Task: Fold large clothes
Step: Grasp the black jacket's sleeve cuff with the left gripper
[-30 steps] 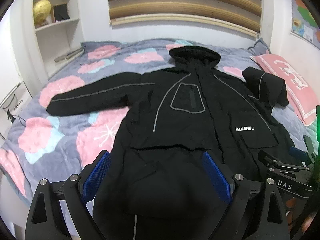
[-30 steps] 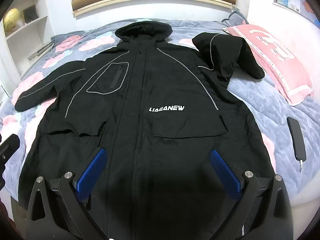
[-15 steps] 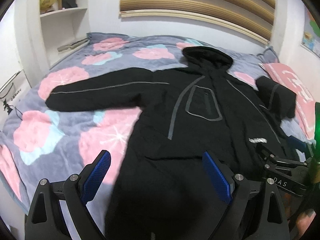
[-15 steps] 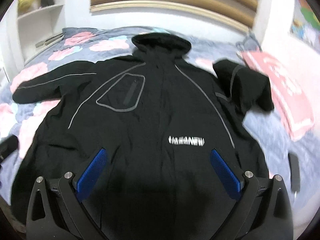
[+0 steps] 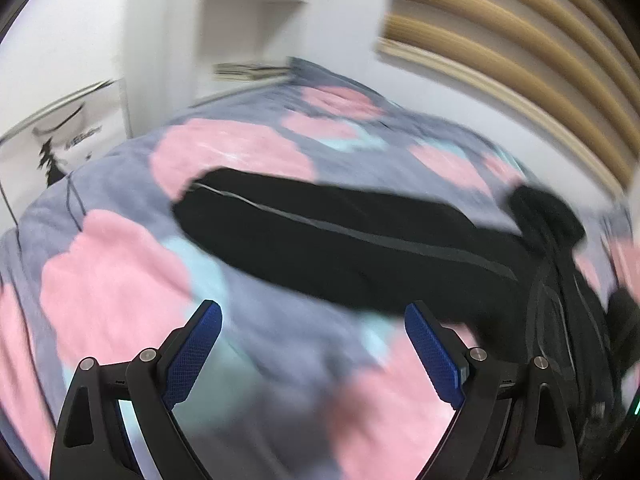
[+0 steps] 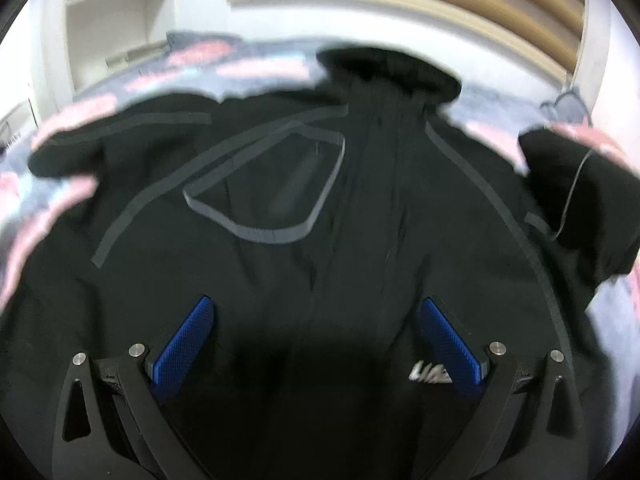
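A large black hooded jacket (image 6: 360, 208) with grey piping lies front-up on the bed. Its left sleeve (image 5: 320, 240) stretches out across the bedspread in the left wrist view, with the hood (image 5: 548, 212) at the right. My left gripper (image 5: 312, 320) is open and empty, above the bedspread just short of that sleeve. My right gripper (image 6: 316, 316) is open and empty, low over the jacket's chest, below the outlined chest pocket (image 6: 276, 184). The jacket's right sleeve (image 6: 580, 208) lies folded back at the right. Both views are motion-blurred.
The bed has a grey bedspread (image 5: 120, 280) with pink flowers. White shelves (image 5: 248, 12) and a white panel with a black drawing (image 5: 60, 140) stand to the left. A wood-slat headboard (image 5: 520, 40) runs behind the bed.
My left gripper has swung left, from over the jacket's hem toward the outstretched sleeve. My right gripper has moved forward and lower over the chest. Both stay open.
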The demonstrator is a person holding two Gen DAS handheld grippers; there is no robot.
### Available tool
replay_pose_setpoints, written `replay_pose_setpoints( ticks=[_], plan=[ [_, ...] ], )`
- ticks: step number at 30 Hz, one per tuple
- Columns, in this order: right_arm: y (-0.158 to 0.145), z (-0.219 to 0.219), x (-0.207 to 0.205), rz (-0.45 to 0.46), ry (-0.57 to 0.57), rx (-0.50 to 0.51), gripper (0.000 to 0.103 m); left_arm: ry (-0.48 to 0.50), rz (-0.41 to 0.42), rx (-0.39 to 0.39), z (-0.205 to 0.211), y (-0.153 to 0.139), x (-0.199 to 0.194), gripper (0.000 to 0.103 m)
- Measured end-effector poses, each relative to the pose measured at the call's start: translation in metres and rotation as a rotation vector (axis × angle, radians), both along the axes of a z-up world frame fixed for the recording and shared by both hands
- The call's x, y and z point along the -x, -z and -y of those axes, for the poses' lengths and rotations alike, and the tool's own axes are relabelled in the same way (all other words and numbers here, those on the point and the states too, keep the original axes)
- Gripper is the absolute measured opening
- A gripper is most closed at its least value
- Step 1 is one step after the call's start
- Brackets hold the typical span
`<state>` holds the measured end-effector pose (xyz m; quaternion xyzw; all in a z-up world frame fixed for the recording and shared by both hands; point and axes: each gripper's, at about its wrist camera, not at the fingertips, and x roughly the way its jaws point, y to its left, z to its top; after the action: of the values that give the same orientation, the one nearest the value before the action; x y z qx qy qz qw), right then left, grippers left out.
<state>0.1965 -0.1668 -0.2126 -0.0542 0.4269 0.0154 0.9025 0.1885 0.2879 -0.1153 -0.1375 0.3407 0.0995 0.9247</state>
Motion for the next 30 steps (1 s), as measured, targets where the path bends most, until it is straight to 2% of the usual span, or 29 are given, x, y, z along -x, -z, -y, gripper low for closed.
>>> replay_pose_setpoints(
  ticks=[2,6,9,15,16,18,19,23,28,30],
  plan=[
    [0.002,0.0,-0.001,0.005,0.003,-0.007,0.103,-0.044,0.016,0.013,-0.029,0.004,-0.015,0.093],
    [0.005,0.001,0.001,0.007,0.005,-0.022,0.103,-0.127,0.051,0.141,-0.093,0.022,-0.048,0.093],
    [0.008,0.004,-0.001,0.0,0.006,-0.046,0.103,-0.181,0.013,0.206,-0.118,0.046,-0.074,0.093],
    [0.01,0.01,-0.003,-0.015,0.004,-0.073,0.103,-0.218,-0.054,0.202,-0.133,0.084,-0.112,0.09],
    [0.01,0.009,-0.003,-0.015,0.004,-0.072,0.103,-0.216,-0.059,0.196,-0.133,0.088,-0.115,0.07],
    [0.01,0.008,-0.003,-0.016,0.004,-0.069,0.103,-0.177,-0.064,0.192,-0.128,0.092,-0.121,0.039],
    [0.011,0.009,-0.003,-0.016,0.004,-0.07,0.103,-0.16,-0.048,0.174,-0.123,0.089,-0.122,0.027],
    [0.011,0.009,-0.004,-0.018,0.004,-0.075,0.103,-0.115,0.05,0.057,-0.101,0.063,-0.111,0.021],
    [0.012,0.009,-0.003,-0.017,0.002,-0.083,0.103,-0.003,0.159,-0.004,-0.06,0.017,-0.092,0.019],
    [0.012,0.009,-0.004,-0.017,0.002,-0.089,0.103,0.074,0.206,-0.022,-0.031,-0.005,-0.085,0.018]
  ],
)
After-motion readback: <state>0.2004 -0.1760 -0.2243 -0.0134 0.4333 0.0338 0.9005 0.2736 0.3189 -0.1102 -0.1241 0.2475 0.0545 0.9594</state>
